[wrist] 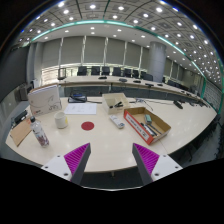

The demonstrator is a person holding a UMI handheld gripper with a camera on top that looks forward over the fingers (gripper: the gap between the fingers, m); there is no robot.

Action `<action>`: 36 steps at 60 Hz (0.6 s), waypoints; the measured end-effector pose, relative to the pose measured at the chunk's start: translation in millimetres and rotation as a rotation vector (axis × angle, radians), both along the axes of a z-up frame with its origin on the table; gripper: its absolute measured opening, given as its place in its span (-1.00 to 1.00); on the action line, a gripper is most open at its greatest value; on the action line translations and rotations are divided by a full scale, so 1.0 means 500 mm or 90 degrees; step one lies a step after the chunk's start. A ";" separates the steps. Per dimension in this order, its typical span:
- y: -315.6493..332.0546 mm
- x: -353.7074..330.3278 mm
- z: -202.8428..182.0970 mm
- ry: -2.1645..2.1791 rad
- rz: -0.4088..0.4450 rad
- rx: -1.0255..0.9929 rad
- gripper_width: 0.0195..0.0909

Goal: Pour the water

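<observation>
My gripper is open, its two purple pads wide apart, with only bare table between the fingers. It hovers above the near edge of a large pale table. Far beyond the fingers to the left stands a clear bottle with a red cap. A white cup stands a little beyond it toward the middle. A red round coaster lies flat on the table between the cup and the centre.
An orange tray with small items sits beyond the right finger. A cardboard box and a white box stand farther back. A brown box lies at the left edge. Desks with monitors line the room behind.
</observation>
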State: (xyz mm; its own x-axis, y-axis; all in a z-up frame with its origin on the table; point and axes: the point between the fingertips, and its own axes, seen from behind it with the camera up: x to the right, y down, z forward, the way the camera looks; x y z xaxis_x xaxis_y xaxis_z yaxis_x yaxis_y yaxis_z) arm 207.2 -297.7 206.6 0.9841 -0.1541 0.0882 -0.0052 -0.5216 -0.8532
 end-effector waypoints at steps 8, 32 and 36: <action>0.005 -0.072 -0.018 0.001 0.028 -0.006 0.87; 0.047 -0.495 -0.114 0.046 0.162 0.046 0.86; 0.072 -0.564 -0.136 0.054 0.169 0.051 0.86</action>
